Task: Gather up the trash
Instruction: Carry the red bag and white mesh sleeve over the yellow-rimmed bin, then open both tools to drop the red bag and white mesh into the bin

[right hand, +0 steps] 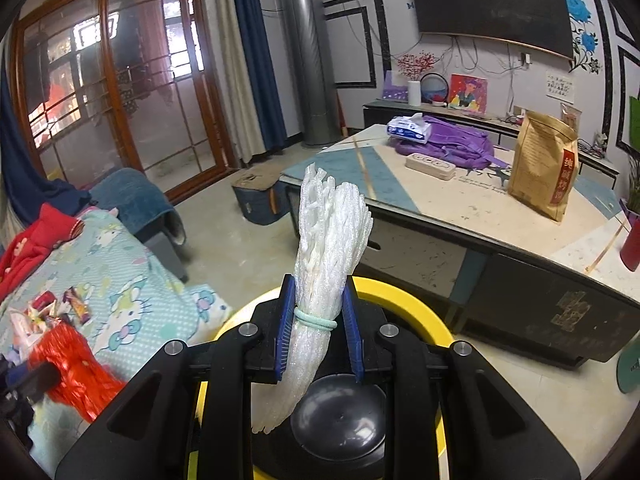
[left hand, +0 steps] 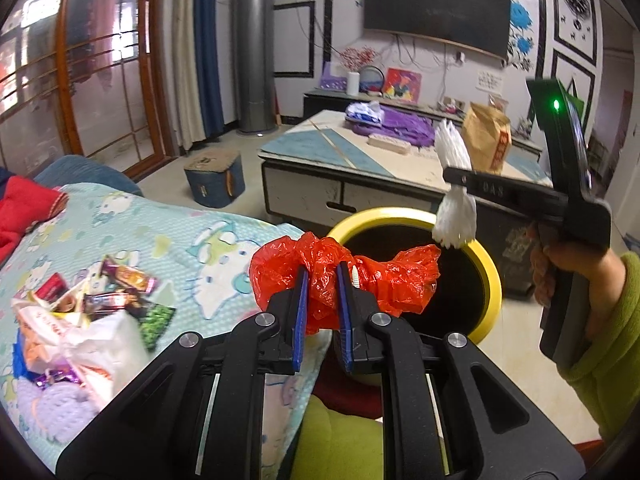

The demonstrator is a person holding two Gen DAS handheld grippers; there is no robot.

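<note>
My left gripper is shut on a crumpled red plastic bag, held at the near rim of a yellow bin with a black inside. My right gripper is shut on a white foam net bundle tied with a pale green band, right above the yellow bin. In the left wrist view the right gripper shows at the right with the white bundle hanging over the bin's far rim. In the right wrist view the red bag appears blurred at the lower left.
A pile of wrappers and paper trash lies on the cartoon-print blanket to the left. A low table behind the bin carries a brown paper bag, a purple bag and tissues. A blue box stands on the floor.
</note>
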